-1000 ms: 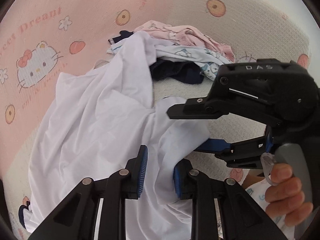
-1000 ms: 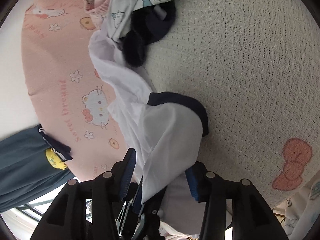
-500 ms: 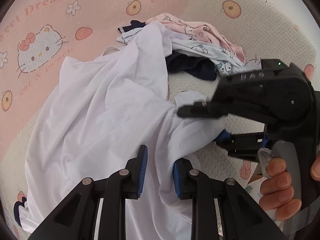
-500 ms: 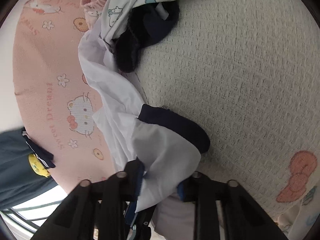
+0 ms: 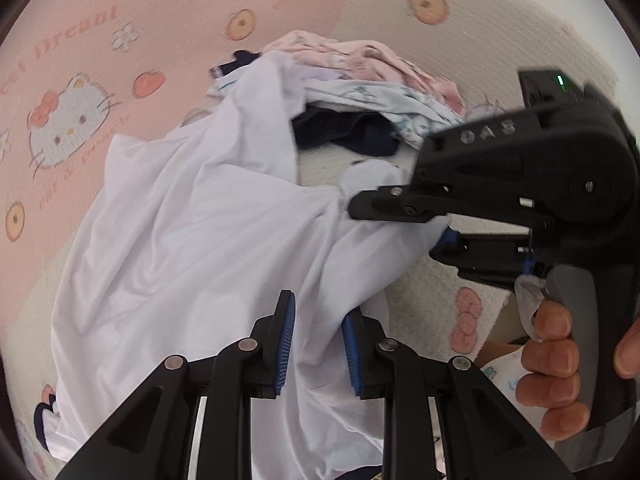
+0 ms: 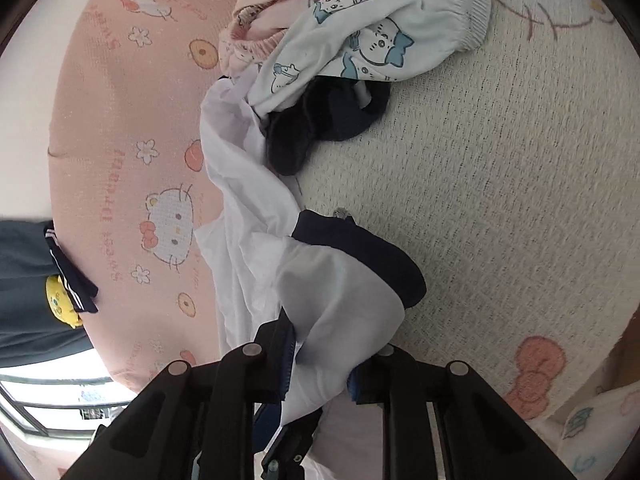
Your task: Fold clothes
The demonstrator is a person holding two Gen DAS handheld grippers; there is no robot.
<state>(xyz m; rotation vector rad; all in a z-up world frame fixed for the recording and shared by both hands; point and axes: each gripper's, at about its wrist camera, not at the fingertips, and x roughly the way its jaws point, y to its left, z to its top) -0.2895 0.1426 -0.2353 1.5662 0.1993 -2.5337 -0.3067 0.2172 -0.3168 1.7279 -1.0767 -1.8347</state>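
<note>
Now you're pinching the white shirt (image 5: 192,248) in both grippers: left gripper (image 5: 316,344) clenched on its hem, right gripper (image 6: 320,364) just closing on the navy-cuffed sleeve (image 6: 360,252).

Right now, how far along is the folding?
Early stage. Done: nothing looks folded; the white shirt is still rumpled on the bed cover. In hand: the left claw and right claw are each closed on shirt fabric, the right one having just been closing near its navy-trimmed sleeve. Left: spread and fold it, then the heaped pink garment, cat-print garment and dark garment.
</note>
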